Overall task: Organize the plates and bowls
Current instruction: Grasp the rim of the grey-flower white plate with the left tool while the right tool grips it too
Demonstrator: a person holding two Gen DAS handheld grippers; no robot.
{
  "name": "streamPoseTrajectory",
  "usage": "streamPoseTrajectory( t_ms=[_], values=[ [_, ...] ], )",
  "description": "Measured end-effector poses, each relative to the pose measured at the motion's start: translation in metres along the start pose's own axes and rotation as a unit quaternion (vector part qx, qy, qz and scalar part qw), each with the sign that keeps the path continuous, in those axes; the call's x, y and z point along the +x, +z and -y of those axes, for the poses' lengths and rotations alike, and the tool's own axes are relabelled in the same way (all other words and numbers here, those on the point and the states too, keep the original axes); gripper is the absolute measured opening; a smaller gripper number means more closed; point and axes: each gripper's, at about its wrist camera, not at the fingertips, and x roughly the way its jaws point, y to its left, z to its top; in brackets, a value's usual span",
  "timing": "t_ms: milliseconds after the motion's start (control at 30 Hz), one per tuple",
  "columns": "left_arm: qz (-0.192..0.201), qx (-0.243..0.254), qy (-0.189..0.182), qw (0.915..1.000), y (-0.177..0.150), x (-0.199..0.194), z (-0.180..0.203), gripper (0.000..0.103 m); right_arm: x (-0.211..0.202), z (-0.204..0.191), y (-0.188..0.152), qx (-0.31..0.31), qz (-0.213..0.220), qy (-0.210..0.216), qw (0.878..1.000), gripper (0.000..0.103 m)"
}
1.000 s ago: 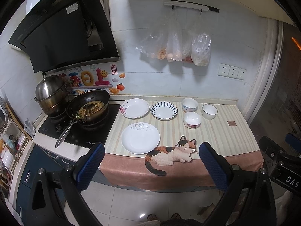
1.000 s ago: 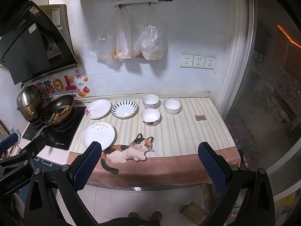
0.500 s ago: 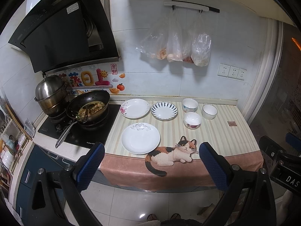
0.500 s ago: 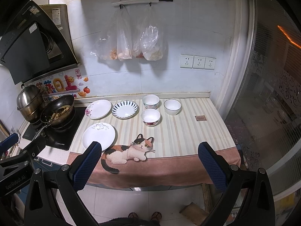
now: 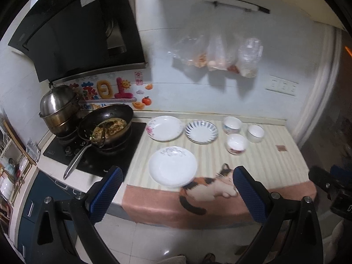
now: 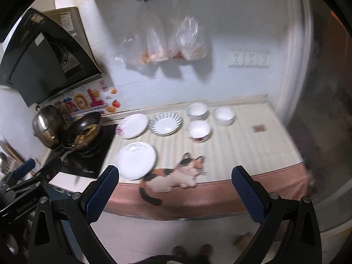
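Observation:
Three plates lie on the striped counter: a white plate point(image 5: 173, 166) near the front, a flowered plate point(image 5: 165, 128) and a blue-striped plate point(image 5: 201, 131) behind it. Three small bowls stand to the right: a back left bowl point(image 5: 231, 125), a back right bowl point(image 5: 255, 133) and a front bowl point(image 5: 237, 143). The same plates and bowls show in the right wrist view, with the white plate point(image 6: 136, 160) and front bowl point(image 6: 199, 131) nearest. My left gripper point(image 5: 177, 194) is open and empty, in front of the counter edge. My right gripper point(image 6: 175, 194) is open and empty, also short of the counter.
A wok with food point(image 5: 105, 127) and a steel pot point(image 5: 58, 107) sit on the stove at the left. A cat-print cloth point(image 5: 206, 189) hangs over the counter's front edge. Plastic bags point(image 5: 220, 55) hang on the wall. A glass door point(image 6: 325, 110) stands at the right.
Both grippers have moved closer to the counter; the views are blurred by motion. The right view has tilted. The plates and bowls have not moved.

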Motion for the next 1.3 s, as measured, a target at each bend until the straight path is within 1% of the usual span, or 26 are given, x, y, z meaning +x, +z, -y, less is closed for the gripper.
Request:
streamPoseTrajectory(
  t_ms=[67,133,233,300,333,500,567,600,667,733,767,833,900,933,1000,1033,1067,1100,1133,1167,1200,1233,1300],
  values=[
    [-0.004,0.001,0.01,0.9999,0.003,0.025,-0.012,0.103,0.031,0.002,0.004,0.011,-0.027,0.008,1.0,0.103],
    [-0.007,0.0,0.028,0.9996,0.005,0.052,-0.023,0.103,0.069,0.001,0.005,0.011,-0.05,0.004,0.999,0.103],
    [-0.05,-0.001,0.033,0.9982,0.007,0.107,-0.039,0.103,0.131,-0.005,0.006,0.002,-0.087,0.004,0.996,0.103],
    [-0.086,-0.013,0.02,0.996,0.006,0.15,-0.052,0.103,0.177,-0.008,0.005,-0.001,-0.119,0.011,0.993,0.103],
    [-0.1,-0.019,0.02,0.9947,0.003,0.167,-0.057,0.103,0.203,-0.01,0.004,-0.002,-0.132,0.018,0.991,0.103],
    [-0.153,-0.002,0.05,0.9869,-0.011,0.257,-0.069,0.103,0.323,-0.025,-0.006,-0.027,-0.193,0.05,0.98,0.103],
    [-0.186,0.002,0.058,0.9808,-0.018,0.3,-0.078,0.103,0.369,-0.032,-0.009,-0.04,-0.212,0.067,0.974,0.103],
    [-0.207,-0.001,0.051,0.977,-0.022,0.319,-0.083,0.103,0.395,-0.037,-0.01,-0.046,-0.226,0.074,0.97,0.103],
    [-0.244,-0.016,0.039,0.9689,-0.03,0.354,-0.092,0.103,0.434,-0.043,-0.012,-0.046,-0.248,0.087,0.964,0.102],
    [-0.271,-0.03,0.025,0.9619,-0.037,0.382,-0.099,0.102,0.47,-0.047,-0.013,-0.038,-0.267,0.093,0.959,0.101],
    [-0.283,-0.038,0.019,0.9582,-0.041,0.396,-0.103,0.097,0.487,-0.048,-0.013,-0.034,-0.276,0.094,0.956,0.1],
    [-0.303,-0.047,0.003,0.952,-0.047,0.416,-0.108,0.094,0.514,-0.048,-0.014,-0.021,-0.294,0.097,0.951,0.089],
    [-0.318,-0.051,-0.008,0.9468,-0.052,0.433,-0.108,0.091,0.538,-0.049,-0.017,-0.011,-0.315,0.11,0.943,0.083],
    [-0.323,-0.051,-0.015,0.9451,-0.052,0.438,-0.108,0.086,0.544,-0.051,-0.018,-0.01,-0.321,0.113,0.94,0.08],
    [-0.337,-0.058,-0.032,0.939,-0.057,0.449,-0.109,0.077,0.552,-0.056,-0.02,-0.011,-0.328,0.12,0.937,0.075],
    [-0.341,-0.062,-0.038,0.9373,-0.059,0.453,-0.11,0.063,0.556,-0.059,-0.021,-0.013,-0.333,0.124,0.935,0.07],
    [-0.345,-0.066,-0.042,0.9352,-0.061,0.457,-0.111,0.053,0.559,-0.06,-0.022,-0.014,-0.337,0.128,0.933,0.068],
    [-0.35,-0.069,-0.048,0.9329,-0.062,0.46,-0.113,0.051,0.561,-0.063,-0.024,-0.016,-0.34,0.134,0.931,0.063],
    [-0.351,-0.071,-0.053,0.932,-0.063,0.463,-0.114,0.047,0.562,-0.065,-0.026,-0.016,-0.344,0.138,0.929,0.055],
    [-0.352,-0.074,-0.062,0.931,-0.064,0.463,-0.114,0.041,0.564,-0.067,-0.027,-0.018,-0.347,0.143,0.927,0.05],
    [-0.354,-0.075,-0.068,0.9299,-0.065,0.463,-0.114,0.041,0.564,-0.07,-0.028,-0.02,-0.349,0.145,0.926,0.039],
    [-0.353,-0.069,-0.064,0.9308,-0.064,0.462,-0.113,0.04,0.563,-0.072,-0.028,-0.021,-0.351,0.147,0.925,0.035],
    [-0.353,-0.063,-0.062,0.9314,-0.064,0.46,-0.112,0.04,0.563,-0.076,-0.029,-0.032,-0.35,0.138,0.926,0.035]
  ],
)
